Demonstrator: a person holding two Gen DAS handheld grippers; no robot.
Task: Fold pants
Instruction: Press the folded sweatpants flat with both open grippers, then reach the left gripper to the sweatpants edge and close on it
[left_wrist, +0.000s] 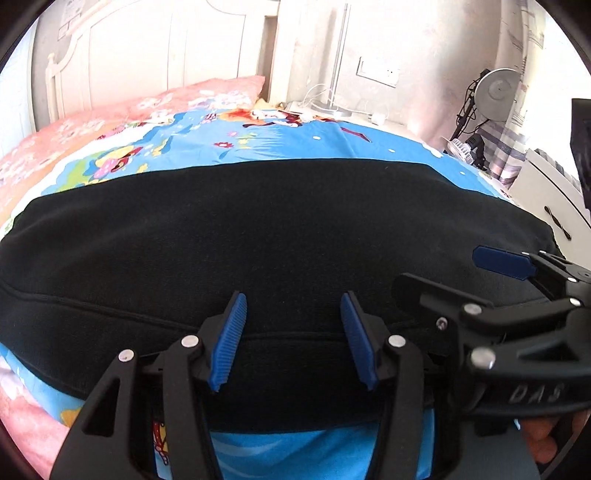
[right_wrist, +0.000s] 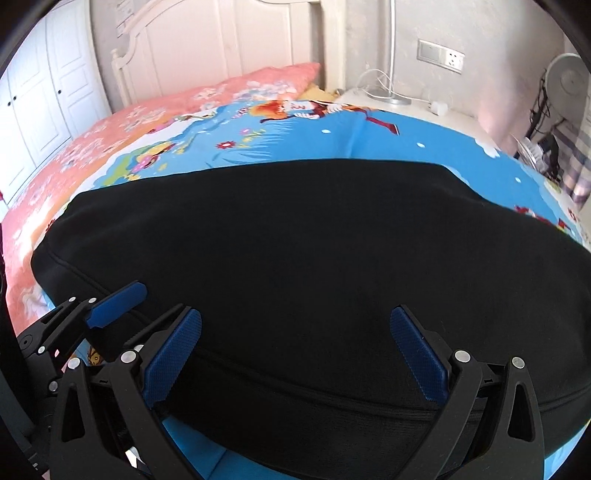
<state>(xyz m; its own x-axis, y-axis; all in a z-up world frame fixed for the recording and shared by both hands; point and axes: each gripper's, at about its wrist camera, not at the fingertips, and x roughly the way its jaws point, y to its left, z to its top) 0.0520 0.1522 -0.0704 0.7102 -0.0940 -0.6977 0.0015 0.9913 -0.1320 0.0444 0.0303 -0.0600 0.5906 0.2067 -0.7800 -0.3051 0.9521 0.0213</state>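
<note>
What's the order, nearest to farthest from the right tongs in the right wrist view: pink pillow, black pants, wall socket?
From the right tongs:
1. Pants, directly under and ahead.
2. Pillow, far left, by the headboard.
3. Socket, far right, on the wall.

Black plastic left tongs (left_wrist: 293, 339) and right tongs (right_wrist: 295, 358), ribbed blue pads, silver rivets, embossed lettering
</note>
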